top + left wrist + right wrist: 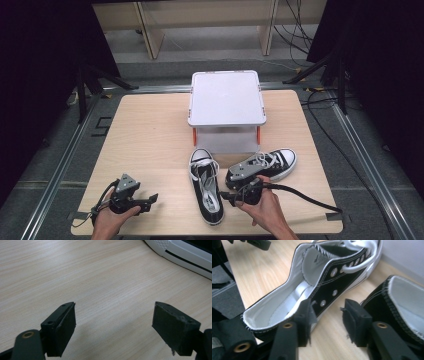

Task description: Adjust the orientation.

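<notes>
Canvas sneakers [206,186] lie soft and light on the desk [150,140], best pinched at the collar; right gripper [325,315] jaws parted beside one, left gripper [113,325] wide apart, empty.

- Two sneakers [207,186] [272,163] near the table's front edge are showing black canvas, white laces, soles and lining.
- The table [145,135] is showing pale wood grain.
- The box [226,97] is looking white with orange clips.
</notes>
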Available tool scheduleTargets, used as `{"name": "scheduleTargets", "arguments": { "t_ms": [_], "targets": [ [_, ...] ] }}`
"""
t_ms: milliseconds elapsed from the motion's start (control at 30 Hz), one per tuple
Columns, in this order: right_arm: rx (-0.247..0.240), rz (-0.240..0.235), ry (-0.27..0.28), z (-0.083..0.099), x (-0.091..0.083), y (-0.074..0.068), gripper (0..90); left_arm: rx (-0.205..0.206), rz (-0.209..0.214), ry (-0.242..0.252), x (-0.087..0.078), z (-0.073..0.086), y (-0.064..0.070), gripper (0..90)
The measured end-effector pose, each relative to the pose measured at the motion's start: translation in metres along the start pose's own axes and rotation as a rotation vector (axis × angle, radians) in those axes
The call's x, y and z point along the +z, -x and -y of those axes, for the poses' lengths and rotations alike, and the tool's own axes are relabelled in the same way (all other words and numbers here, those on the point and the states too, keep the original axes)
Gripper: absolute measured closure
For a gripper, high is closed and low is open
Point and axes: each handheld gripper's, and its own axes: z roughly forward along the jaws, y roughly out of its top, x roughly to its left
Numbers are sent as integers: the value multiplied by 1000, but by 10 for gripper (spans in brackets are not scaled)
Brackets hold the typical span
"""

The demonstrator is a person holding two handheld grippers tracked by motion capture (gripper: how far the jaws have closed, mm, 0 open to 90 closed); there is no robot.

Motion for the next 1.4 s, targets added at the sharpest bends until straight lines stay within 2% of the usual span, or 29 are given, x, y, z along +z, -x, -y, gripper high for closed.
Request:
{"name": "scheduleTargets", "arguments": {
  "t_ms": [33,133,167,200,267,300,400,433,533,600,633,800,833,900,1000,1033,1067,1100,1133,1167,1233,1400],
  "targets": [
    [7,-2,9,-2,-2,0,530,4,-1,-2,0,0,0,185],
    [7,3,20,-5,-5,1,521,4,-3,-3,0,0,0,185],
    [30,-1,29,-8,-7,1,517,5,-1,-2,0,0,0,185],
    [30,-1,29,-8,-7,1,517,5,-1,-2,0,0,0,185],
    [29,9,21,-11,-7,3,507,3,0,1,0,0,0,185],
    [44,13,13,-15,-7,2,507,2,-3,-1,0,0,0,185],
    [52,5,6,-20,-6,1,506,7,0,-3,0,0,0,185],
    [73,5,-13,-25,-5,-2,499,4,-1,-3,0,0,0,185],
    [65,-2,-21,-31,-2,-1,491,2,2,9,1,0,-1,185],
    [114,-33,-31,-34,0,1,491,2,3,7,1,-1,-1,185],
    [100,-29,-46,-34,4,5,491,-2,2,8,1,-1,-1,185],
    [98,-43,-55,-35,10,6,490,-7,2,2,2,-1,-1,185],
    [87,-25,-71,-38,10,4,478,-1,1,4,2,-2,-1,185],
    [69,-14,-71,-43,12,0,479,0,2,1,2,-2,-1,185],
    [64,-23,-85,-47,15,-1,478,-3,3,1,2,-2,-1,185],
    [61,-12,-95,-49,17,-2,477,-2,4,0,2,-2,-1,184],
    [63,-11,-112,-51,21,-2,476,27,15,-17,0,-2,-3,185],
    [63,-8,-122,-50,24,-1,475,27,15,-16,-1,-2,-3,185],
    [99,3,-146,-51,26,-2,476,27,15,-16,-1,-2,-3,185],
    [101,13,-155,-51,27,-1,476,6,16,2,1,-2,-1,185],
    [85,8,-155,-51,31,2,488,27,16,-17,0,-2,-2,185],
    [76,17,-174,-51,35,6,536,29,16,-15,-1,-3,-2,185]
  ]
}}
